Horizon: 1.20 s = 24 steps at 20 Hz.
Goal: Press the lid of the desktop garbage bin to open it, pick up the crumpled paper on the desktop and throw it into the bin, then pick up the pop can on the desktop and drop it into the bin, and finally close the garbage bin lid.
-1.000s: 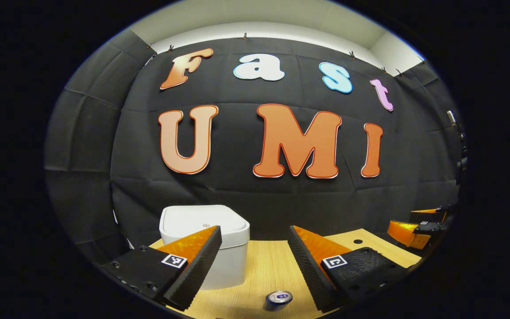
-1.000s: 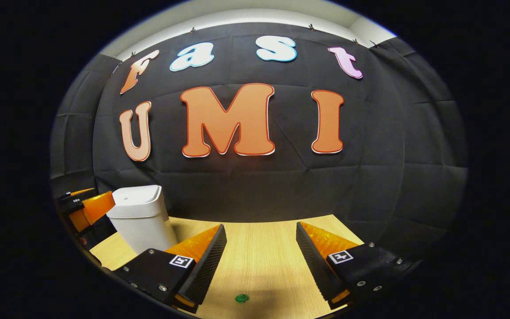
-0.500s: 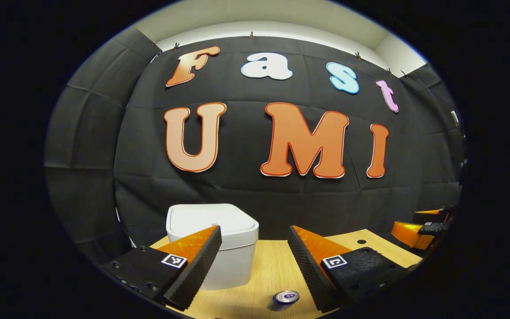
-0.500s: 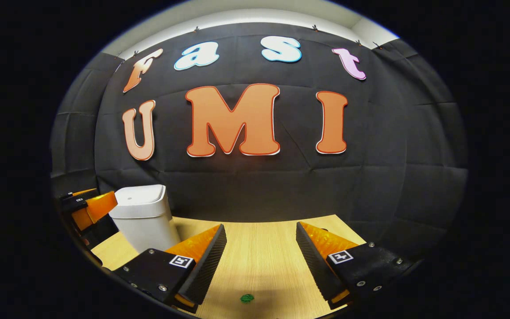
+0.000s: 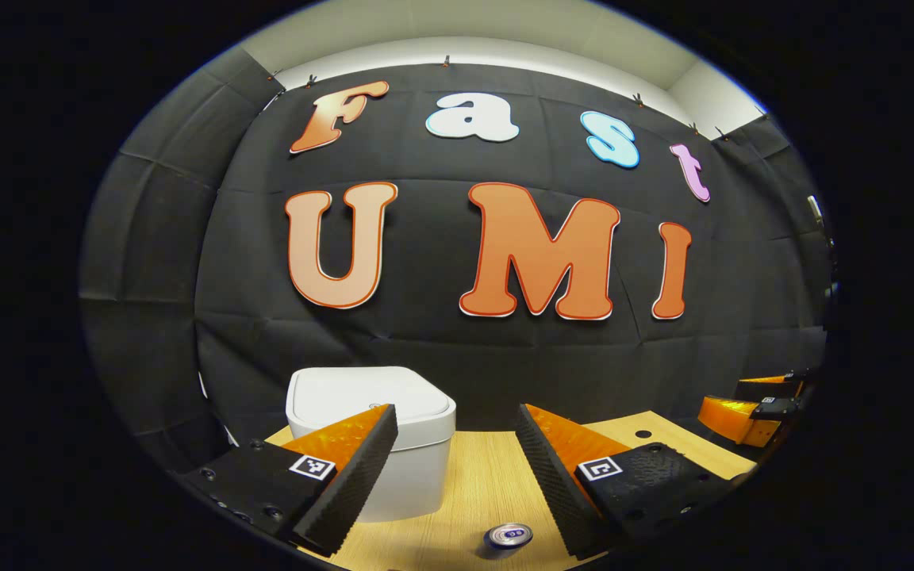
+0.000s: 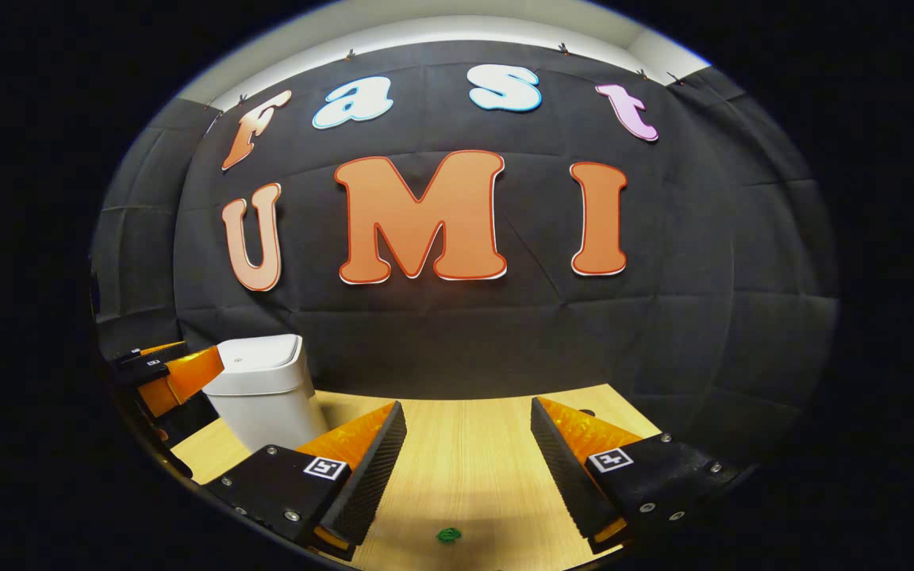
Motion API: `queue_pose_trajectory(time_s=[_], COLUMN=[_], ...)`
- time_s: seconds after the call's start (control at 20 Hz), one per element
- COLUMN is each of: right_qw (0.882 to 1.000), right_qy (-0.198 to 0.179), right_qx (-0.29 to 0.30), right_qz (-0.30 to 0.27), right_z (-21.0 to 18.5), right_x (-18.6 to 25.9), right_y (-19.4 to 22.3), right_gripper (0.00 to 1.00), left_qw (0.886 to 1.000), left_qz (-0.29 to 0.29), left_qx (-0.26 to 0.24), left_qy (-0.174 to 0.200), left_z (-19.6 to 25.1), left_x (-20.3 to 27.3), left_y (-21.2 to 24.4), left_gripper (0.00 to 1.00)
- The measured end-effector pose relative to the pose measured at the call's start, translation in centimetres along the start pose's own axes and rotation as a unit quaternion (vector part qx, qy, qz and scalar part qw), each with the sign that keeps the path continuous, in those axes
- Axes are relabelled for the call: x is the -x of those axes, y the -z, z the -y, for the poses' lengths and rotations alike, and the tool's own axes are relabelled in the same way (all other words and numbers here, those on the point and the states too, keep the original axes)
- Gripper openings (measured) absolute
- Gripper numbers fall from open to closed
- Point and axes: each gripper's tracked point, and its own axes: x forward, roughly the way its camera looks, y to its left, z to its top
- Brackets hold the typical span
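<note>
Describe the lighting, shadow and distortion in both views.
Left gripper view: fisheye bends the wall; bin evenly lit and sharp, glint on the can top. Right gripper view: same bowing; soft shadow on the table near the green scrap.

No readable text; coded square markers on tongs [image 5: 457, 432].

Black cloth wall [image 5: 441, 349] behind a light wooden table [image 6: 473, 452], pale ceiling [image 5: 473, 32] above.
</note>
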Motion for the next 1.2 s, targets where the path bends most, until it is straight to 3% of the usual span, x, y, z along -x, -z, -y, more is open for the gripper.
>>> queue_pose_trajectory(time_s=[0.4, 0.6, 0.7, 0.8, 0.9, 1.0, 1.2], right_qw=[1.000, 1.000, 1.000, 1.000, 1.000, 1.000, 1.000], right_qy=[-0.012, -0.016, -0.019, -0.020, -0.020, -0.020, -0.023], right_qx=[-0.005, -0.005, -0.001, -0.001, 0.003, 0.006, 0.008], right_qz=[0.004, 0.014, 0.011, 0.010, 0.012, 0.011, 0.003], right_z=[-0.6, -0.9, -0.9, -1.0, -1.0, -0.9, -1.2], right_x=[0.2, 0.1, -0.1, -0.1, -0.4, -0.7, -1.3], right_y=[-0.3, -0.8, -0.7, -0.7, -0.9, -0.7, -0.3], right_gripper=[0.94, 0.94, 0.94, 0.94, 0.95, 0.94, 0.94], left_qw=[1.000, 1.000, 1.000, 1.000, 0.999, 0.998, 0.998], left_qz=[0.007, 0.010, 0.006, -0.006, -0.015, -0.014, -0.031], left_qx=[0.009, 0.006, 0.010, 0.009, -0.001, 0.014, -0.006], left_qy=[0.014, 0.004, 0.014, 0.009, -0.042, -0.057, -0.053], left_z=[0.5, -0.1, -0.2, -0.8, -2.9, -4.1, -5.3], left_x=[0.5, 0.6, 0.2, -0.1, -0.5, -0.8, -2.3], left_y=[-0.6, -0.8, -0.4, 0.1, 0.5, 0.5, 0.7], left_gripper=[0.95, 0.95, 0.88, 0.69, 0.51, 0.01, 0.00])
